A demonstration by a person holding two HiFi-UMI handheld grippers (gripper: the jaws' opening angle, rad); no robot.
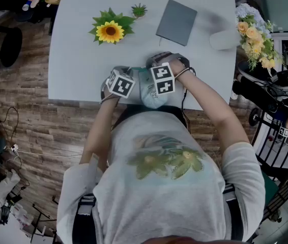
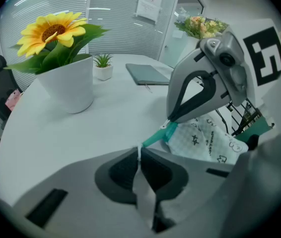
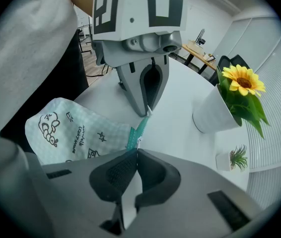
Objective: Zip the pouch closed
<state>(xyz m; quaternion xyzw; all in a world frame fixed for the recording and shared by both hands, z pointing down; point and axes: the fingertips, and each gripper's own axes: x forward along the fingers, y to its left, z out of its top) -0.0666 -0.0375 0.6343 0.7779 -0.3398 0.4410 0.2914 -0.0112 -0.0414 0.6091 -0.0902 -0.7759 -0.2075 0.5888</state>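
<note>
The jaws of the left gripper (image 2: 140, 153) are pressed together on the free end of the teal zipper strip (image 2: 156, 136). The jaws of the right gripper (image 3: 132, 151) are pinched on the same strip, just beside the pouch (image 3: 76, 128). The strip is thus tensioned, presumably for closing. The pouch is located at lower centre of the head view, at the surface (image 1: 83, 60) edge. The sunflower pot (image 2: 71, 86), small plant (image 1: 139, 10) and grey case (image 1: 177, 22) are well apart, so no obstruction is presented.
</note>
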